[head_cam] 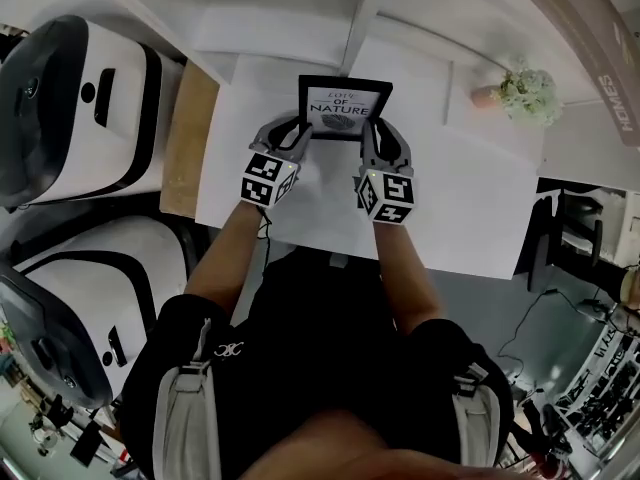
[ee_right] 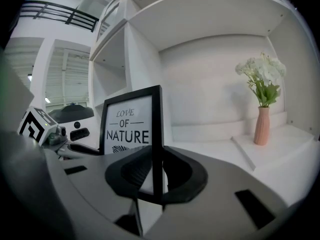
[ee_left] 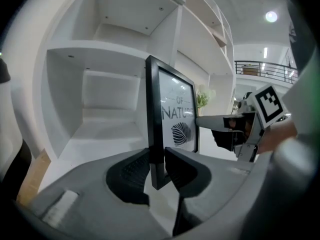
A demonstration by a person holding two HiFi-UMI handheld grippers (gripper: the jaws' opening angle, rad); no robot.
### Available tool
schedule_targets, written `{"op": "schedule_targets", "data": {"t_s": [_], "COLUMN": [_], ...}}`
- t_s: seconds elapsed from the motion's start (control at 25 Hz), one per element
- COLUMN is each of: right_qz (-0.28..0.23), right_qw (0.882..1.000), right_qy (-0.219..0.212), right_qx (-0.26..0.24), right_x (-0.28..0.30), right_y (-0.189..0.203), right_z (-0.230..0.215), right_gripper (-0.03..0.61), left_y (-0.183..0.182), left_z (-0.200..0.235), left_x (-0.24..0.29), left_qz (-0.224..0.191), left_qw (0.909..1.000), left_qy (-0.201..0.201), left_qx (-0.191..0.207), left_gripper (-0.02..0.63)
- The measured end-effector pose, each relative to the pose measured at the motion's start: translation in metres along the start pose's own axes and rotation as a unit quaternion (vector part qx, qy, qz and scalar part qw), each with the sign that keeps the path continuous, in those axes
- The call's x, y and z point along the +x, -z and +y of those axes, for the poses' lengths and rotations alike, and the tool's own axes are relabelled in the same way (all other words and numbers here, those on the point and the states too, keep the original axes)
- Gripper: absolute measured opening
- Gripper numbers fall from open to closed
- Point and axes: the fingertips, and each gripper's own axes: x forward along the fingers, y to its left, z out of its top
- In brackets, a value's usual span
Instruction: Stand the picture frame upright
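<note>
The picture frame (head_cam: 344, 108) is standing upright on the white table (head_cam: 470, 208), its printed face turning toward the person and its back toward the open white shelves (ee_right: 210, 14) at 12 o'clock. Whether its bottom edge is touching the table I cannot tell.

The left gripper (head_cam: 296, 128) is reaching in from 7 o'clock of the frame, and in the left gripper view its fingers (ee_left: 135, 171) are sitting narrow, pressing on either side of the frame's black left edge. The right gripper (head_cam: 378, 133) is coming in from 5 o'clock; in the right gripper view its fingers (ee_right: 182, 176) are likewise closing narrow on the thin right edge, front and back.

A pink vase (head_cam: 488, 95) of white flowers (ee_right: 262, 74) is standing well apart at 3 o'clock of the frame, on the same white surface.
</note>
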Motion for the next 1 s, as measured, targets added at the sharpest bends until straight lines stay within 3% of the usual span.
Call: {"op": "schedule_targets", "data": {"t_s": [0.48,0.76,1.0], "right_qz": [0.033,0.029,-0.018], "right_qw": [0.999,1.0,1.0], "right_qy": [0.02,0.002,-0.001], "right_qx": [0.006,0.004,0.0], "right_x": [0.016,0.017,-0.011], "right_y": [0.031,0.029,-0.008], "right_z": [-0.017,-0.017,-0.02], "right_gripper": [0.071,0.081,0.094], "left_y": [0.022,0.018,-0.02], "left_z": [0.012,0.018,0.015], "left_x": [0.037,0.034,-0.007], "left_qz": [0.047,0.037,-0.017], "left_qw": [0.9986,0.998,0.9967], "left_qy": [-0.001,-0.035,-0.078], "left_qx": [0.023,0.038,0.015], "left_gripper": [0.104,0.119,0.133]}}
